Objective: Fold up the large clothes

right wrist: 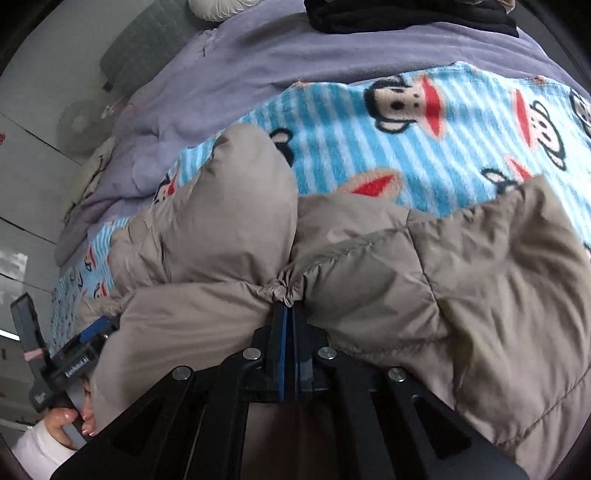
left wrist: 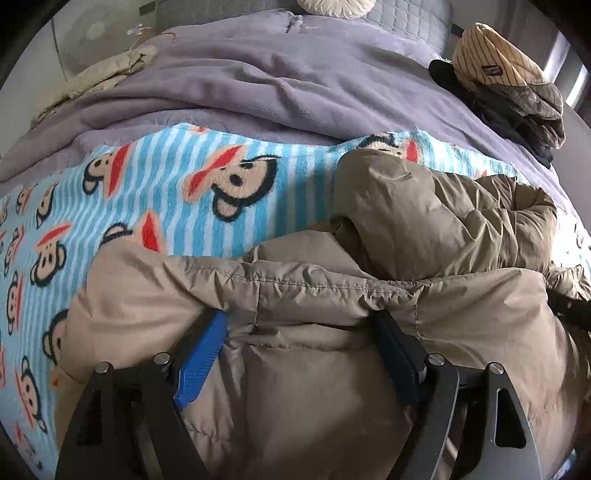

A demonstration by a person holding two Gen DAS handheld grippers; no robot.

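A puffy khaki down jacket [left wrist: 314, 387] lies bunched on a blue striped monkey-print blanket [left wrist: 184, 192]. My left gripper [left wrist: 301, 321] stands wide over the jacket's near edge. A thick fold bulges between its blue-padded fingers [left wrist: 207, 350] without being pinched. In the right wrist view the same jacket [right wrist: 461, 295] fills the foreground. My right gripper [right wrist: 288, 306] is shut on a gathered pucker of its fabric at a seam. The left gripper [right wrist: 92, 332] shows at the far left of that view, at the jacket's other end, held by a person's hand [right wrist: 74, 417].
A lilac fleece cover [left wrist: 295, 81] lies crumpled behind the monkey blanket [right wrist: 369, 147]. A stack of folded clothes topped with a striped piece [left wrist: 509, 74] sits at the back right. A pale garment [left wrist: 99, 77] lies at the back left. Dark clothes [right wrist: 406, 14] lie at the bed's far end.
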